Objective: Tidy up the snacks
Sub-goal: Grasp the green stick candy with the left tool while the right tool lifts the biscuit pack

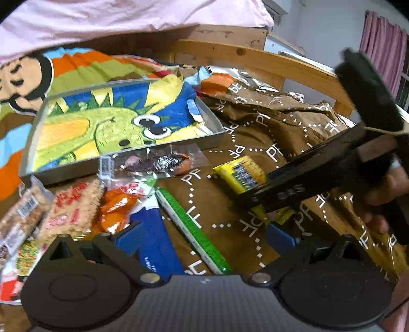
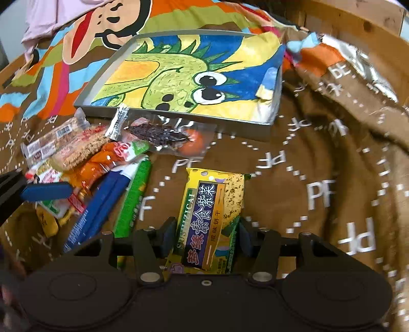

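Observation:
A yellow cracker packet (image 2: 207,217) lies on the brown cloth, and my right gripper (image 2: 205,237) is shut on its near end with a pad against each side. The left wrist view shows the same right gripper (image 1: 255,194) reaching down over the packet (image 1: 240,173). My left gripper (image 1: 204,237) is open wide above a blue packet (image 1: 153,242) and a green stick packet (image 1: 189,222). A grey tray (image 2: 179,116) lined with a dinosaur picture sits behind the snacks. At the left lie orange sausages (image 2: 102,163), a clear packet (image 2: 163,135) and cracker bars (image 2: 76,145).
A wooden bed rail (image 1: 255,58) runs behind the tray, with pink bedding (image 1: 127,15) above it. A silver foil bag (image 2: 358,58) lies at the back right on the rumpled brown cloth (image 2: 319,166). A person's hand (image 1: 383,194) holds the right gripper.

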